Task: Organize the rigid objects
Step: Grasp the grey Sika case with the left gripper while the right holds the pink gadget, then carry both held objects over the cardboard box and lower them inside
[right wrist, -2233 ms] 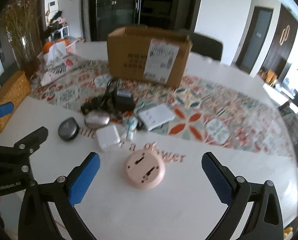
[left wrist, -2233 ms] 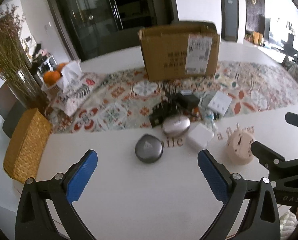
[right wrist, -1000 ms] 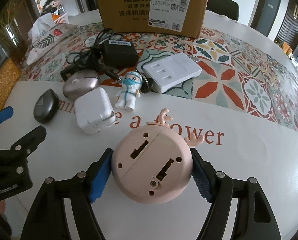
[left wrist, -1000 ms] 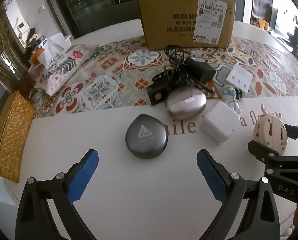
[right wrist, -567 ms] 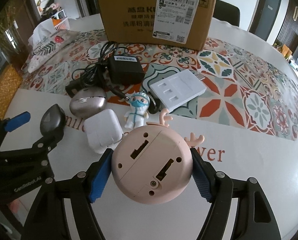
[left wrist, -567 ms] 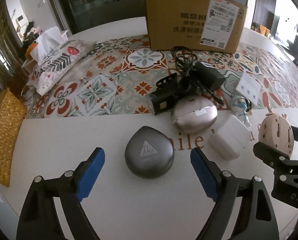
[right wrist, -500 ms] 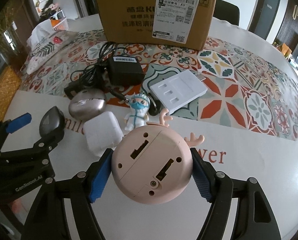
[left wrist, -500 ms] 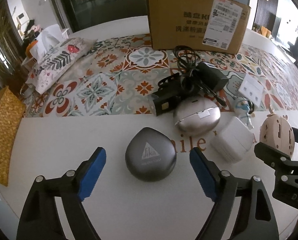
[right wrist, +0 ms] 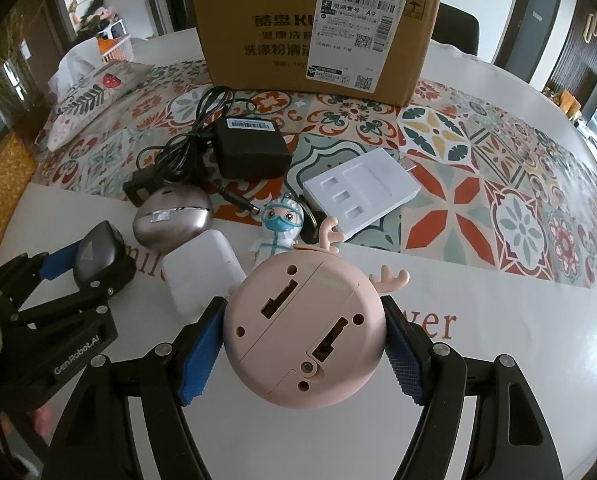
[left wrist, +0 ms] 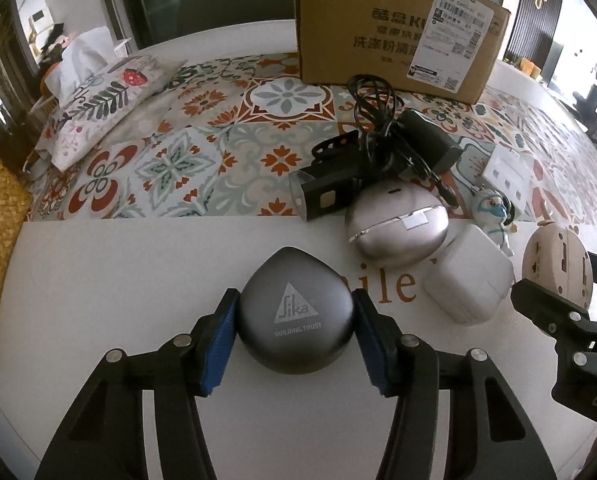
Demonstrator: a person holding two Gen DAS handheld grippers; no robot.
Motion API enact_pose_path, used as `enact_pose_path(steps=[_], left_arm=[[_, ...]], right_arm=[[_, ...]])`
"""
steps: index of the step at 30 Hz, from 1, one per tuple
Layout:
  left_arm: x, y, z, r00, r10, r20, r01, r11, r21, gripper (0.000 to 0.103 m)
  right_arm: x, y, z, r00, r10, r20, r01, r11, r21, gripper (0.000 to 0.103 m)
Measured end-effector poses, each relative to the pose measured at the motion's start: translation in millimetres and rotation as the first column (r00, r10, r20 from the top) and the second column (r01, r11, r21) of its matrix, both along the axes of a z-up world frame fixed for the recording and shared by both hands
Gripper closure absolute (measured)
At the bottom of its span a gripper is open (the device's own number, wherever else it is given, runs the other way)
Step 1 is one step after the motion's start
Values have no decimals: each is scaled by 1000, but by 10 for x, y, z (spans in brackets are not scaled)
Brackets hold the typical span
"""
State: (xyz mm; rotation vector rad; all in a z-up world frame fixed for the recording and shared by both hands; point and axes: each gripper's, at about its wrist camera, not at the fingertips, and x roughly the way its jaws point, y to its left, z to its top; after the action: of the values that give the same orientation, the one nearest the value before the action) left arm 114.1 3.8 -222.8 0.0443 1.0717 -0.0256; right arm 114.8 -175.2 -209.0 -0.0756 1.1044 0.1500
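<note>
On the white table [left wrist: 98, 264], before the cardboard box [right wrist: 318, 28], the right gripper [right wrist: 304, 336] angles steeply down, clamping the pink round clock [right wrist: 304, 332] between its blue pads. The left gripper [left wrist: 296, 336] tilts down likewise — jaws closing on the grey teardrop case [left wrist: 296, 316], pads at its flanks, beside a white charger [left wrist: 468, 284].

You have soft daylight from right-hand windows, blown-out glare there, dim corners, strong fisheye bending, sharp centre.

A white bench [left wrist: 98, 280] is partly covered by a patterned tile-print runner [left wrist: 202, 148]. On its bare surface lie a grey teardrop case [left wrist: 296, 312], a white charger block [left wrist: 468, 280] and a metallic oval case [left wrist: 396, 228].
</note>
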Motion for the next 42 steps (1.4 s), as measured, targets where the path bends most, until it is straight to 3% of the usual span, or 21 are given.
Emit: enact_pose_path(steps=[9, 18, 31, 42], left_arm=[[-112, -22, 206, 999, -14, 48, 13, 1000, 8, 48], [-114, -54, 690, 992, -33, 126, 34, 999, -3, 48], [66, -113, 1468, 951, -95, 294, 91, 995, 28, 48], [473, -181, 1904, 922, -130, 365, 133, 991, 18, 48]], right_arm=[[-68, -37, 121, 999, 0, 32, 0, 1000, 17, 29], [-98, -99, 506, 993, -12, 115, 5, 998, 57, 29], [57, -177, 1169, 964, -48, 262, 18, 993, 112, 29], [384, -206, 1643, 929, -39, 367, -3, 994, 114, 29]])
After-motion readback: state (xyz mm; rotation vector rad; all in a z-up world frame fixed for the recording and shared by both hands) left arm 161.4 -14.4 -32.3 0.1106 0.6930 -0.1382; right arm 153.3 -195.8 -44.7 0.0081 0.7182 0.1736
